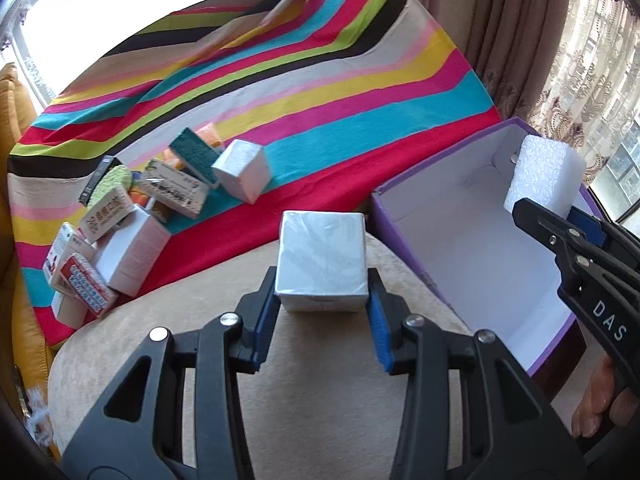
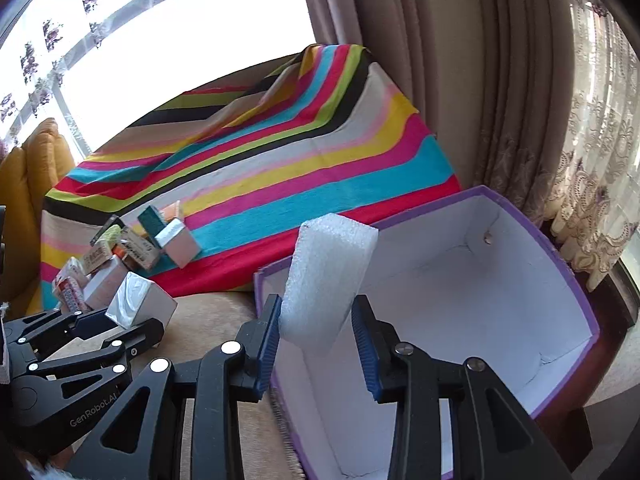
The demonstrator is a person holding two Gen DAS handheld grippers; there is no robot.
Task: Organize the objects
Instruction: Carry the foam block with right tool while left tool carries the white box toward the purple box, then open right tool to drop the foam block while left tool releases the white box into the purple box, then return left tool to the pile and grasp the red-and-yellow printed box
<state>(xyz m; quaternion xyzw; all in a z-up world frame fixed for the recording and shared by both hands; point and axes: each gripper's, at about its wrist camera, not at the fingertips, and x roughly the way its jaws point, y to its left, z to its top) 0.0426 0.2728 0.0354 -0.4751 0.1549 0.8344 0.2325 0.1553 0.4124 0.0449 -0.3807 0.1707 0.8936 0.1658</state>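
Left wrist view, silver box (image 1: 323,258) clamped between left claw (image 1: 322,312) pads

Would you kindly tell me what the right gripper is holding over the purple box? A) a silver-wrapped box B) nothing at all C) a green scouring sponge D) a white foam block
D: the right gripper is shut on the white foam block, held above the open purple box, while the silver-wrapped box sits in the left gripper.
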